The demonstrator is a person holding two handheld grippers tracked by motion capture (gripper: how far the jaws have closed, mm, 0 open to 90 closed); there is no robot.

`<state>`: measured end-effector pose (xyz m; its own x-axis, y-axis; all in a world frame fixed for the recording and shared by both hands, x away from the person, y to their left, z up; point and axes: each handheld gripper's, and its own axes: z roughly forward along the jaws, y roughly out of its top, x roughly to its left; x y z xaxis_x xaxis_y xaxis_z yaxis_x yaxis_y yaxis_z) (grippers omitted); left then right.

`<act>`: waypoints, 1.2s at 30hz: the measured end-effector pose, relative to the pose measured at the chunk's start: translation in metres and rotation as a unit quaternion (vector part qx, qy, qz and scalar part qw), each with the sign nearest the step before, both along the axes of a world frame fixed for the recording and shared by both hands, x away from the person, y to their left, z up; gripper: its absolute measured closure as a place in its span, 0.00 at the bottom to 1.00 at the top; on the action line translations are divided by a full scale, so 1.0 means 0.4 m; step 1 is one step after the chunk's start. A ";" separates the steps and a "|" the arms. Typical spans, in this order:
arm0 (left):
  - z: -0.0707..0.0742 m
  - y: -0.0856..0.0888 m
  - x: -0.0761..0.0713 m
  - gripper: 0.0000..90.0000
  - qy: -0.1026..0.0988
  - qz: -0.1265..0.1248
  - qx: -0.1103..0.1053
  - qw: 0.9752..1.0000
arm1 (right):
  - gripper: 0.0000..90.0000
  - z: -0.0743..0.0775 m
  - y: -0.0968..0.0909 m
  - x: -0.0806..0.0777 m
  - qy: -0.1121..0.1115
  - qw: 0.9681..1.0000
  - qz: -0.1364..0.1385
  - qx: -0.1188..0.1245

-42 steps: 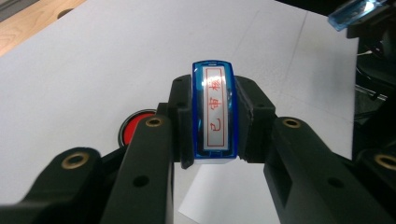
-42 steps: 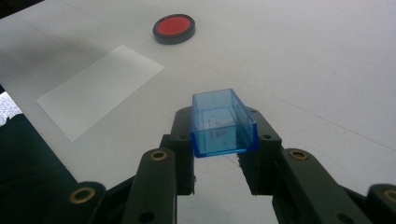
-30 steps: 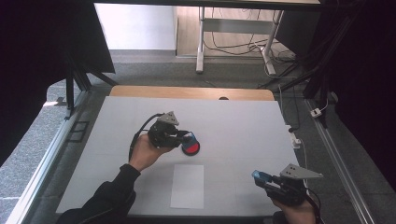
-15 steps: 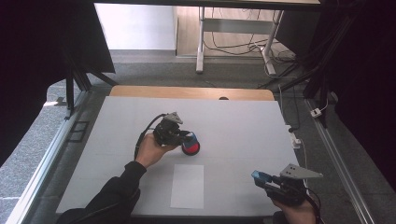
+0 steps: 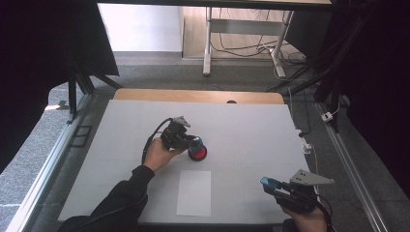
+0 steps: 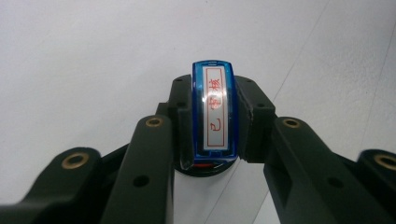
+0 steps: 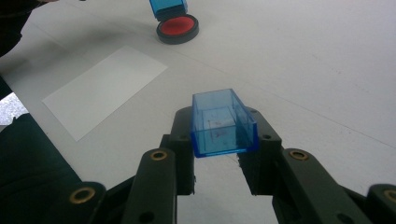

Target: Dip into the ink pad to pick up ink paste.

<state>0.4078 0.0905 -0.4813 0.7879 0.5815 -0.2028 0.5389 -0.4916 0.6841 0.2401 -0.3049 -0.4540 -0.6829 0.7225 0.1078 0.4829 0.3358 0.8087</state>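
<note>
white table (image 5: 251, 125) carries the red ink pad (image 5: 198, 153), where the left gripper (image 5: 186, 141), fingers clamped on the blue stamp (image 6: 215, 112), should press squarely down, while the right gripper (image 5: 275, 186) pinches the blue cap (image 7: 223, 123) beside the paper (image 5: 194, 192).

Bright even overhead light, dark surrounds, soft shadows, close tongs slightly blurred, pics w/ mild grain

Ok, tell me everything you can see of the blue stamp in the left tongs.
The blue stamp is a narrow block of clear blue plastic, with a white label on top bearing red characters inside a red frame. The left tongs clamp its two long sides. It points down over the round red ink pad in its black case; whether they touch cannot be told.
</note>
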 end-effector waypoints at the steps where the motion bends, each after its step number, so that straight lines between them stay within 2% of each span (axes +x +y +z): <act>1: -0.002 0.000 0.002 0.78 0.003 0.000 0.000 1.000 | 0.76 0.000 0.000 0.000 0.000 1.000 0.000 0.000; 12: -0.016 -0.008 0.011 0.78 0.013 0.009 0.003 1.000 | 0.76 0.000 0.001 -0.001 0.001 1.000 0.001 -0.001; 15: -0.019 -0.010 0.012 0.78 0.013 0.010 0.013 1.000 | 0.76 0.000 0.001 -0.001 0.001 1.000 0.001 -0.003; 22: -0.018 -0.014 0.011 0.78 0.012 0.014 0.019 1.000 | 0.76 0.000 0.001 -0.001 0.001 1.000 0.001 -0.003; 27: -0.010 -0.033 0.001 0.78 -0.004 0.007 0.049 0.999 | 0.76 0.000 0.002 -0.001 0.001 1.000 0.003 -0.005; 32: -0.003 -0.058 -0.015 0.79 -0.028 0.003 0.085 0.996 | 0.76 0.000 0.003 0.000 0.002 1.000 0.004 -0.007; 36: -0.001 -0.071 -0.023 0.79 -0.039 0.005 0.100 0.994 | 0.76 0.000 0.004 0.000 0.002 1.000 0.004 -0.009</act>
